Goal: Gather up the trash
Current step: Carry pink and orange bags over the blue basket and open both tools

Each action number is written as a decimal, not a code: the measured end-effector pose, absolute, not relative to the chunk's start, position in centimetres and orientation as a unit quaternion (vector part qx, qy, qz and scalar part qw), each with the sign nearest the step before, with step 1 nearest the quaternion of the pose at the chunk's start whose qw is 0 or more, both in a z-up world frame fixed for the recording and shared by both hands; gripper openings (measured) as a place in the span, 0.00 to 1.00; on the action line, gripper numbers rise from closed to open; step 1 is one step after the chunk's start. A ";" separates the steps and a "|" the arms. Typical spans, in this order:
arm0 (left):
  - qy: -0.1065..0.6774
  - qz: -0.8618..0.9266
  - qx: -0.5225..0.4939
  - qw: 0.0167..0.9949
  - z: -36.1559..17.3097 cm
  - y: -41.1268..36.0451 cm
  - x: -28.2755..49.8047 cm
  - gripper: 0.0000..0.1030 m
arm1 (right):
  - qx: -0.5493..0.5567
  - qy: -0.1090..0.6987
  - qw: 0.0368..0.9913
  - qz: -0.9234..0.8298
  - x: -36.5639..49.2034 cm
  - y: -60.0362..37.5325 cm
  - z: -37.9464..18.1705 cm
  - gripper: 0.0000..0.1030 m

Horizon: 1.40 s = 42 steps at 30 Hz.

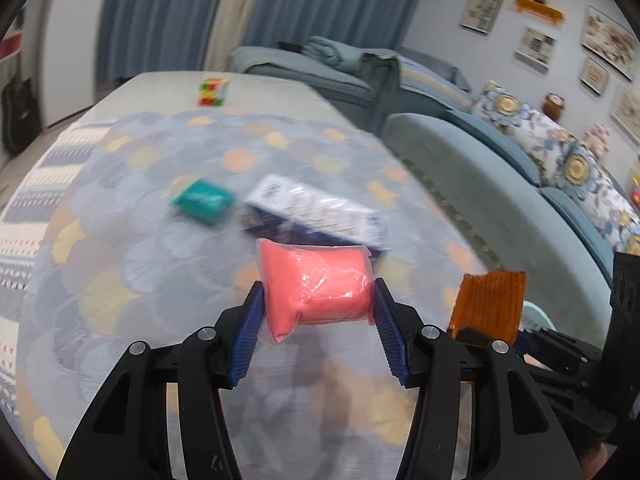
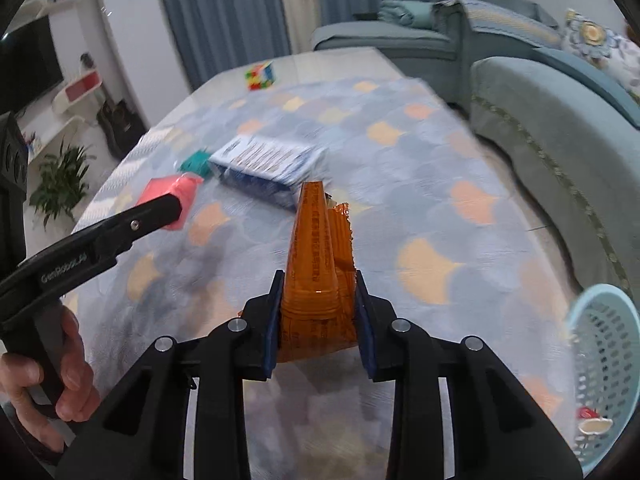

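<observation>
My left gripper (image 1: 318, 300) is shut on a pink plastic packet (image 1: 316, 284) and holds it above the table; the packet also shows in the right wrist view (image 2: 170, 192). My right gripper (image 2: 318, 292) is shut on an orange crinkled wrapper (image 2: 318, 264), also held above the table; it shows at the right of the left wrist view (image 1: 486, 306). On the patterned tablecloth (image 1: 160, 240) lie a blue and white packet (image 1: 316, 210) (image 2: 266, 164) and a small teal packet (image 1: 202, 200) (image 2: 196, 162), both blurred.
A light blue mesh basket (image 2: 604, 372) stands at the right edge below the table, with some bits inside. A colourful cube (image 1: 212, 90) (image 2: 262, 75) sits at the table's far end. A blue-green sofa (image 2: 560, 120) runs along the right side.
</observation>
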<state>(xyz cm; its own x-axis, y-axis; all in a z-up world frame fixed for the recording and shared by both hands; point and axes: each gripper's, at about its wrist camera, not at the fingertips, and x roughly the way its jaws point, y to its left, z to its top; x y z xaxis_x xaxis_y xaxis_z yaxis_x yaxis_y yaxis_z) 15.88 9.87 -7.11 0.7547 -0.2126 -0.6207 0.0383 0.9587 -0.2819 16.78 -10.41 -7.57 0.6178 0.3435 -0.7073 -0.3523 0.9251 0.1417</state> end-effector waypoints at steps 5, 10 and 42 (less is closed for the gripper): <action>0.330 -0.109 -0.091 0.933 -4.4 5.1 15.2 0.50 | 0.018 0.366 0.916 0.160 15.5 -15.4 -4.7 0.28; 0.323 -0.145 -0.063 0.933 -2.4 0.6 14.6 0.50 | 0.036 0.345 0.930 0.120 14.3 -20.3 -2.4 0.28; 0.442 -0.325 0.012 0.836 -10.2 -25.8 15.7 0.52 | 0.138 0.454 0.874 -0.101 9.8 -44.6 -12.9 0.50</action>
<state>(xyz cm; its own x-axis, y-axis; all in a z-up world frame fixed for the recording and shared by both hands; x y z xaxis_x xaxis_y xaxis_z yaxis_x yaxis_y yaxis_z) 15.70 -25.80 -10.24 0.3988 -0.5331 -0.7462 0.5541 0.7884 -0.2671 9.79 -44.60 -12.86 0.5677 -0.0504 -0.8217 0.3017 0.9414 0.1508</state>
